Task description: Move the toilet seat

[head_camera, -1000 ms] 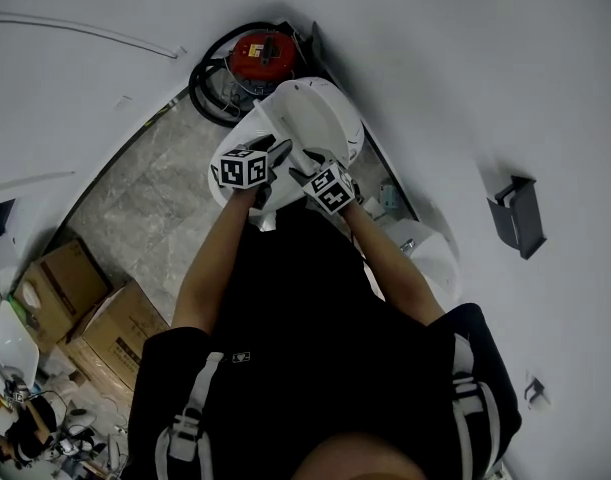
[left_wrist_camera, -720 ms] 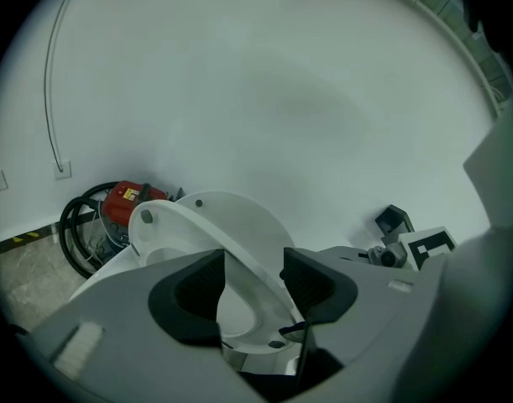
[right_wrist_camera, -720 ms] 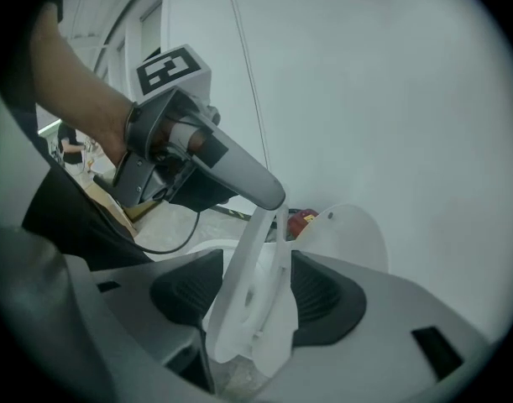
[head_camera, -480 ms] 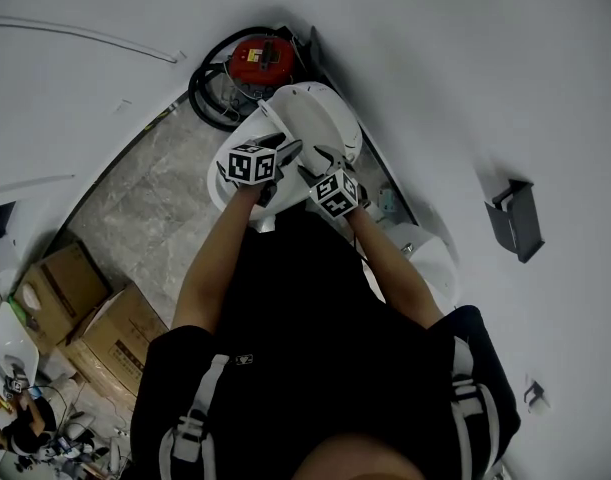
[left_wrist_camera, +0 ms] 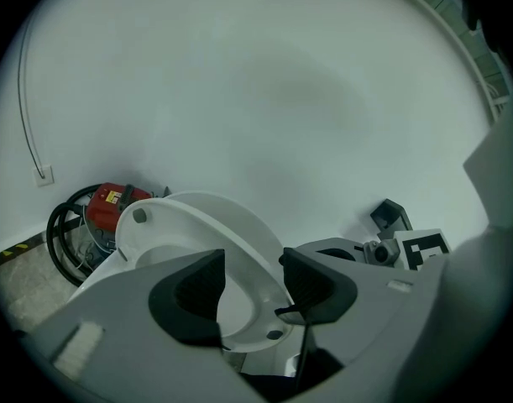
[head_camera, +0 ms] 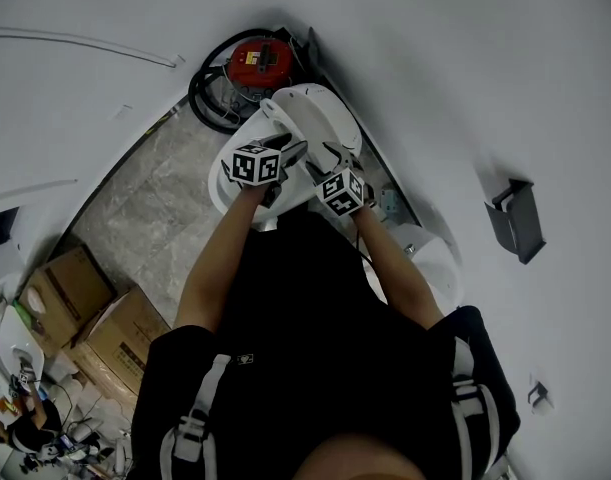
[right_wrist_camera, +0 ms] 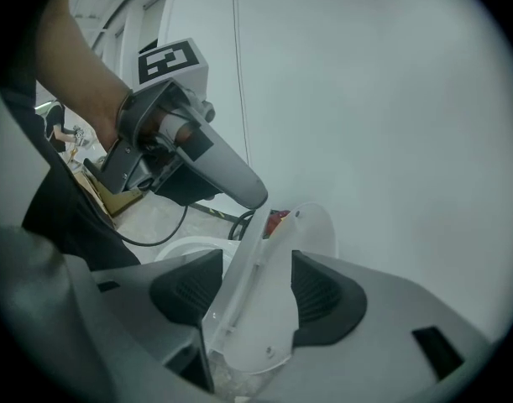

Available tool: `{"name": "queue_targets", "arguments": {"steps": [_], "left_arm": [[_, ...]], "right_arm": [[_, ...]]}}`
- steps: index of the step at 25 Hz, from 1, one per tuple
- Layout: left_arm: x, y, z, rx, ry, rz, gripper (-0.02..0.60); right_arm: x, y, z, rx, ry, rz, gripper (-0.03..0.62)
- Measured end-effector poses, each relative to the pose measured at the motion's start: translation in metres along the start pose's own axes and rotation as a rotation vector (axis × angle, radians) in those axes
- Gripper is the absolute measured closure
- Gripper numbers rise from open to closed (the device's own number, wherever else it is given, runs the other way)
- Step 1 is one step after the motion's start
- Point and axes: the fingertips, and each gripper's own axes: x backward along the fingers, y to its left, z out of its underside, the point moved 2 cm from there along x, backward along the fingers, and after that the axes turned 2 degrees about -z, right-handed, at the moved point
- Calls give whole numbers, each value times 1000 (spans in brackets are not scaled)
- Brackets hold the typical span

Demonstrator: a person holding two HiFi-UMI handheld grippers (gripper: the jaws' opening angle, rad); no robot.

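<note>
Toilet seat lifted off bowl, standing tilted above bowl's back edge, near wall. Right gripper: jaws have just been opening, seat edge-on between pads, not clamped. Left gripper: jaws apart, seat rim in gap, no squeeze. Red vacuum on floor beyond bowl, against wall

The raised toilet seat and the red canister with hose block my way ahead, near the wall. Free floor lies leftward, up to cardboard boxes.
</note>
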Motion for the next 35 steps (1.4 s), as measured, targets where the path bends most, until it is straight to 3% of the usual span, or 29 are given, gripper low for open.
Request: {"name": "queue_targets", "arguments": {"steps": [12, 22, 26, 28, 30, 31, 35], "left_arm": [[22, 10, 2, 10, -16, -34, 364], [41, 18, 8, 20, -44, -49, 365], [50, 12, 4, -55, -50, -41, 379], [55, 7, 3, -112, -51, -36, 387], [63, 2, 1, -172, -59, -20, 405], [68, -1, 0, -202, -66, -6, 419], [90, -13, 0, -316, -77, 42, 562]], "right_arm": [[3, -26, 23, 5, 51, 75, 344], [21, -38, 27, -63, 5, 121, 356], [30, -39, 20, -120, -21, 135, 381], [38, -38, 16, -147, -49, 153, 445], [46, -33, 9, -157, -80, 179, 567], [48, -30, 7, -159, -90, 183, 591], [52, -5, 3, -191, -87, 156, 592]]}}
